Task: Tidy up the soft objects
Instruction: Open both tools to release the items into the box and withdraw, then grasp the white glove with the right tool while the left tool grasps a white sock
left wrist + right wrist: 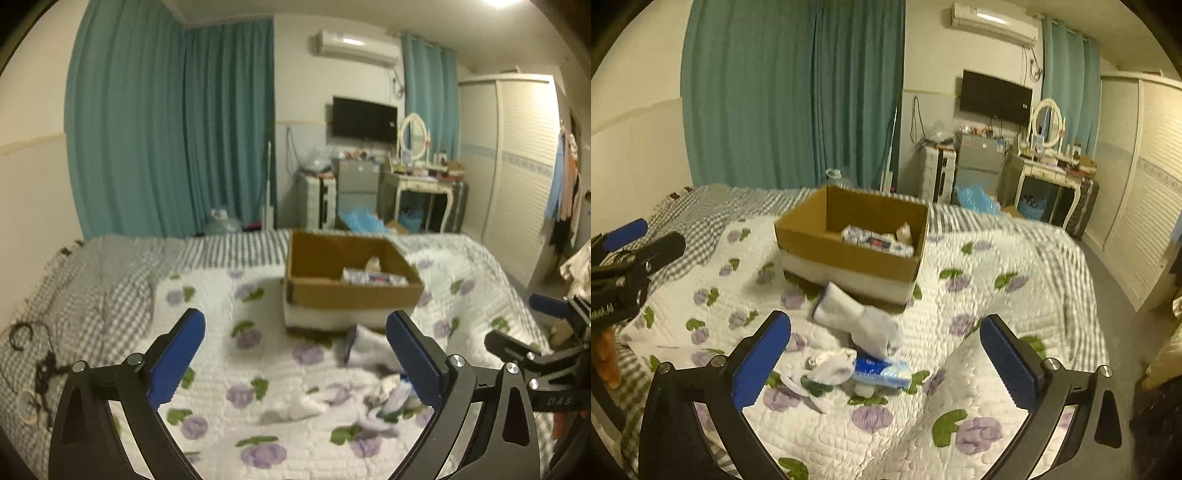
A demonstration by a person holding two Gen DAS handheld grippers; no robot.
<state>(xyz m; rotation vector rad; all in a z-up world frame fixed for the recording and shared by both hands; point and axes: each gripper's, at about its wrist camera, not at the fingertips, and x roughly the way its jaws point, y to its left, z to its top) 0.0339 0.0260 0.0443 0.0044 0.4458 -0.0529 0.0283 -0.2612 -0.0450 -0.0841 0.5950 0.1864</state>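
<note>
An open cardboard box (351,291) (849,254) stands on the flowered quilt and holds a tissue pack (875,240). In front of it lie white socks (860,321) (369,347), a crumpled white sock (831,365) and a blue tissue pack (882,373). More white socks (306,402) lie on the quilt. My left gripper (295,362) is open and empty above the quilt, left of the pile. My right gripper (884,362) is open and empty, hovering over the socks and blue pack. Each gripper shows at the other view's edge (535,347) (628,258).
A grey checked blanket (92,288) covers the bed's left side, with a dark cord (40,365) on it. Teal curtains (166,129), a small fridge (979,158), a dressing table (1049,173) and a wardrobe (1145,184) stand beyond the bed.
</note>
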